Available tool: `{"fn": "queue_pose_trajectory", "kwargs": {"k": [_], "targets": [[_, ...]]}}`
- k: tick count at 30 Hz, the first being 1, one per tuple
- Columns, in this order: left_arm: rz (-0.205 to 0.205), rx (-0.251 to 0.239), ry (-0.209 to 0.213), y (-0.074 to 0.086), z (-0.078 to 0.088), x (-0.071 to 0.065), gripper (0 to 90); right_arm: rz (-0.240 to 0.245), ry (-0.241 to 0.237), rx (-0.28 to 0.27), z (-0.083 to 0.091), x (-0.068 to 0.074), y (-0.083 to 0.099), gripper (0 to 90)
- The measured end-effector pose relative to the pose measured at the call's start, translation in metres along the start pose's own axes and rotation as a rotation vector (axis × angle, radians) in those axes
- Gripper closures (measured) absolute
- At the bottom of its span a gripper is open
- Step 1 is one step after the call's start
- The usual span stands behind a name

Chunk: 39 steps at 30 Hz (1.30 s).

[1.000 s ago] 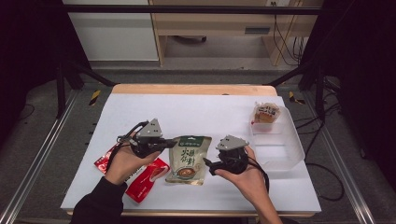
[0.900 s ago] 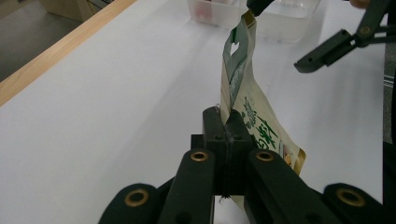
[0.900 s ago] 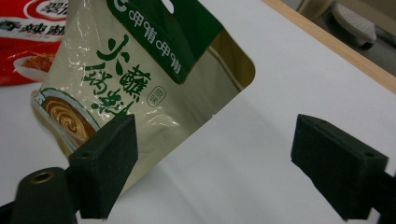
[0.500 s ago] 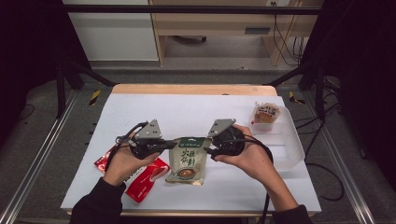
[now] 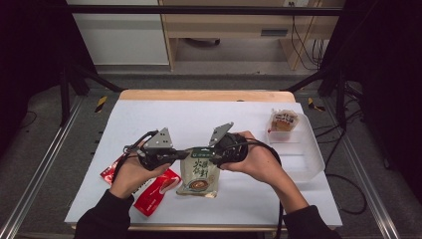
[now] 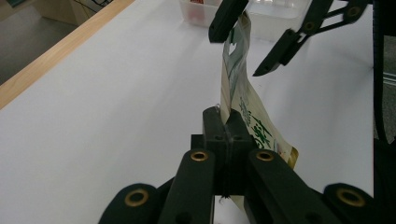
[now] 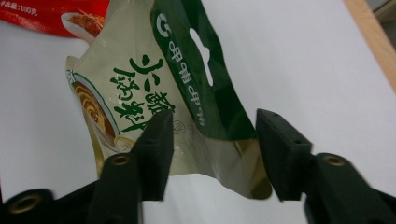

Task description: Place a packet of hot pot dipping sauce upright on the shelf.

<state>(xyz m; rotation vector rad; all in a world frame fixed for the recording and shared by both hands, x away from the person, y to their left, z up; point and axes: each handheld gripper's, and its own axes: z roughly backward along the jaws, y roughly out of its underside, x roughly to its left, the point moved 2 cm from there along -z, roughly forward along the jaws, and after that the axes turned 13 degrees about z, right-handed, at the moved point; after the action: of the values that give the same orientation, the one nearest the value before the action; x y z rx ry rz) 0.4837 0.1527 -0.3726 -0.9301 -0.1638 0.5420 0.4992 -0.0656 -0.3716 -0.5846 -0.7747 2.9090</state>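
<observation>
A flat, glossy foil pouch [image 5: 200, 170], cream with a dark green top band and green lettering, hangs by its top edge above the white counter [image 5: 219, 117] near the front edge, its lower end just over the surface. The left gripper [image 5: 175, 155] has its black fingers [image 6: 224, 135] pressed tight together on one top corner of the pouch, the thin film standing up out of them. The right gripper [image 5: 213, 153] has just been closing; its two matte, blocky fingers [image 7: 156, 140] stand at a middling gap astride the opposite corner of the green band, the film between them but not yet pinched. One red, shiny sachet [image 5: 149, 186] lies flat under the left hand [image 5: 130, 173]. To the right sits one clear, rectangular plastic tub [image 5: 303, 154], with one small wrapped snack [image 5: 282, 121] at its far end.
</observation>
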Motion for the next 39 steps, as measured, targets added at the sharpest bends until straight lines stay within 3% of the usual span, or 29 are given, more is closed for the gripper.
{"fn": "queue_pose_trajectory", "kwargs": {"k": [3, 4, 5, 6, 9, 12, 14, 15, 17, 20, 21, 26, 28, 31, 39], "targets": [[-0.007, 0.003, 0.002, 0.000, 0.001, 0.000, 90.0, 0.009, -0.052, 0.018, -0.008, -0.001, 0.000, 62.8], [-0.006, 0.003, 0.003, 0.000, 0.002, 0.000, 90.0, 0.009, -0.052, 0.018, -0.008, -0.001, 0.000, 62.8], [0.003, -0.004, 0.007, 0.000, 0.003, 0.001, 90.0, 0.015, -0.068, 0.019, -0.009, -0.002, 0.000, 73.2], [0.003, -0.004, 0.007, 0.000, 0.003, 0.001, 90.0, 0.015, -0.068, 0.019, -0.009, -0.002, 0.000, 73.2], [0.009, -0.003, 0.003, 0.001, 0.004, 0.003, 90.0, 0.025, -0.075, 0.008, -0.008, 0.000, -0.001, 88.6], [0.019, -0.004, 0.003, 0.002, 0.004, 0.004, 88.9, 0.025, -0.081, 0.001, -0.005, 0.001, -0.002, 89.7], [0.036, -0.014, 0.007, 0.004, 0.004, 0.005, 82.7, 0.019, -0.082, -0.001, -0.002, 0.002, -0.002, 90.0], [0.061, -0.028, 0.001, 0.006, 0.005, 0.007, 70.6, 0.025, -0.083, 0.000, 0.002, 0.003, -0.003, 90.0], [0.070, -0.043, -0.016, 0.009, 0.007, 0.008, 55.1, 0.030, -0.080, 0.014, 0.006, 0.003, -0.003, 90.0], [0.080, -0.050, -0.030, 0.013, 0.010, 0.011, 47.9, 0.030, -0.082, 0.016, 0.011, 0.001, -0.002, 90.0], [0.087, -0.045, -0.038, 0.017, 0.011, 0.013, 40.0, 0.026, -0.071, 0.007, 0.017, -0.003, -0.002, 90.0], [0.095, -0.033, -0.061, 0.025, 0.012, 0.018, 32.7, 0.031, -0.045, 0.007, 0.025, -0.011, -0.003, 90.0], [0.108, -0.033, -0.069, 0.027, 0.012, 0.021, 30.2, 0.042, -0.025, 0.030, 0.030, -0.017, -0.002, 90.0], [0.110, -0.024, -0.084, 0.031, 0.013, 0.025, 28.6, 0.029, 0.018, 0.042, 0.039, -0.030, 0.001, 90.0], [0.129, 0.004, -0.095, 0.040, 0.008, 0.031, 22.0, 0.010, 0.064, 0.048, 0.060, -0.050, 0.008, 90.0]]}}
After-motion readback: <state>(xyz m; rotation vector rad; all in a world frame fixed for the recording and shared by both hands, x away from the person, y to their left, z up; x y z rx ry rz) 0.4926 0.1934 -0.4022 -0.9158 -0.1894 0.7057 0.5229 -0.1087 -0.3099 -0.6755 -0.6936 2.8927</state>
